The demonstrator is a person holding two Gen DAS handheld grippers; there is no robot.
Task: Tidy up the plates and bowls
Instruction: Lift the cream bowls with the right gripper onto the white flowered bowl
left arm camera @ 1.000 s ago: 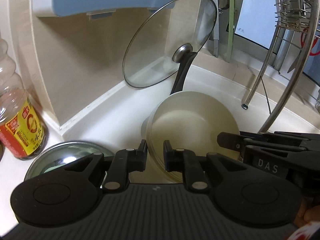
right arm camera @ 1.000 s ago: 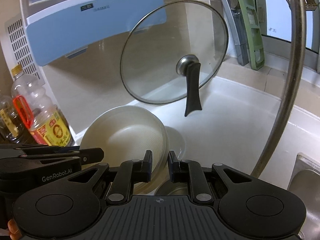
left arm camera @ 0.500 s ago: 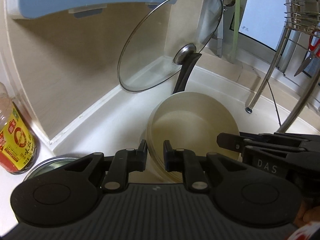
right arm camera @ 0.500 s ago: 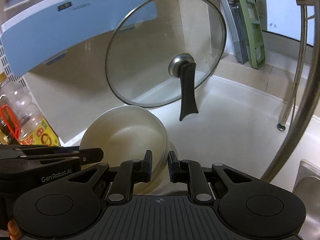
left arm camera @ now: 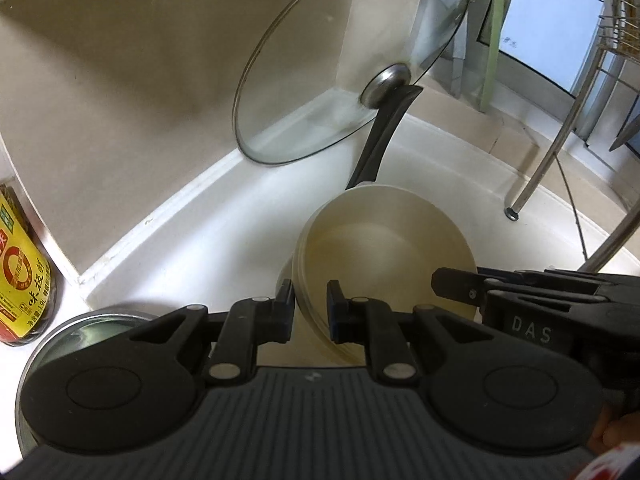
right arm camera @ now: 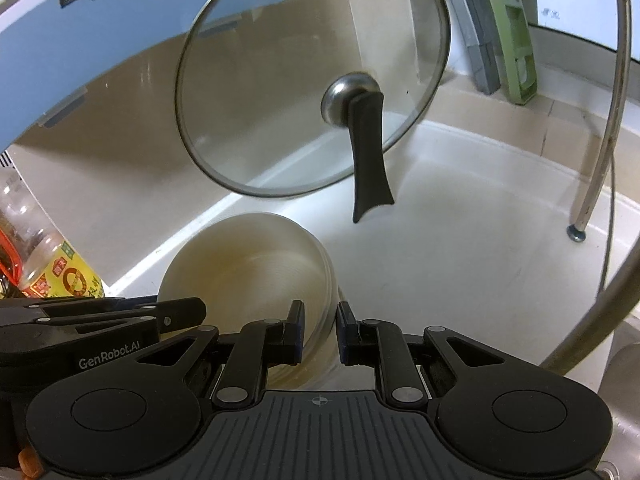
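Observation:
A stack of cream bowls [left arm camera: 384, 256] is held tilted above the white counter [left arm camera: 224, 240]. My left gripper [left arm camera: 311, 304] is shut on the stack's left rim. My right gripper [right arm camera: 319, 330] is shut on the opposite rim of the same stack [right arm camera: 248, 272]. Each gripper shows in the other's view: the right one at the right edge of the left wrist view [left arm camera: 456, 286], the left one at the lower left of the right wrist view [right arm camera: 188, 314]. The bottom of the stack is hidden behind the gripper bodies.
A glass pan lid [right arm camera: 312, 80] with a black handle [right arm camera: 370, 160] hangs at the corner wall just beyond the bowls. An oil bottle [left arm camera: 20, 272] and a steel lid [left arm camera: 96, 328] are at the left. A dish rack's metal leg [right arm camera: 576, 234] stands at the right. A green board [right arm camera: 512, 32] leans at the back.
Both grippers have carried the bowl stack to the right and closer to the corner, toward the hanging lid. The oil bottle has slid toward the left edge of both views.

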